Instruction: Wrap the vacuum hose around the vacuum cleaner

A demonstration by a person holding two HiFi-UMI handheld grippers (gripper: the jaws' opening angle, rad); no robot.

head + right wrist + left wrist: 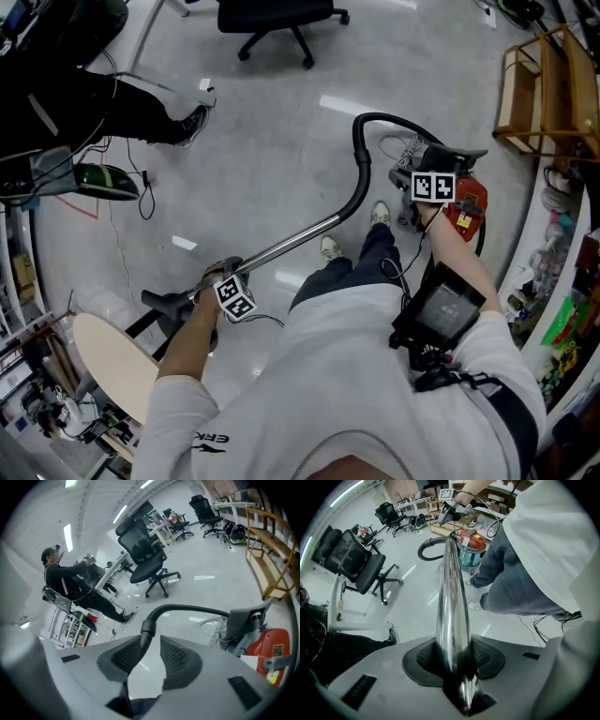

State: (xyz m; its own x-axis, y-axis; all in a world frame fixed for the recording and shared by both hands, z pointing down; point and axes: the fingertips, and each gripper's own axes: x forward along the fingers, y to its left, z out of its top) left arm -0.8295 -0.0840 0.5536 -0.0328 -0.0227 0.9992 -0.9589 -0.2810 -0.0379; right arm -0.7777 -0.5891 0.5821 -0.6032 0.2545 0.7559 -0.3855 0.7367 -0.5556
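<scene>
While the left gripper [219,274] [454,660] pinches the chrome wand tube [291,242] [452,597] firmly between its pads, the right gripper [424,167] [151,644] hangs just beside the vacuum cleaner [469,208] [269,651] with its jaws spread and only bare floor showing in the gap. The vacuum cleaner is a red canister that stands on the pale floor, close to the person's white shoes [330,248]. From it the black hose [361,155] [187,608] rises in a single open arch, beside the canister rather than round it, and curves down into the far end of the wand tube. The tube then slants away from the vacuum cleaner towards the left gripper, which points straight down at it.

In the right gripper view the hose's black cuff [146,629] shows just behind the tip of the left-hand pad, not between the two pads. A loose white cable [398,148] lies on the floor touching or nearly touching the vacuum cleaner, on its hose side. A wooden shelf rack [544,89] stands near the vacuum cleaner on the side away from the person. A black office chair [277,19] sits well apart from it, beyond the hose's arch. A seated person in dark clothes [70,585] is farther from the vacuum cleaner than the chair is.
</scene>
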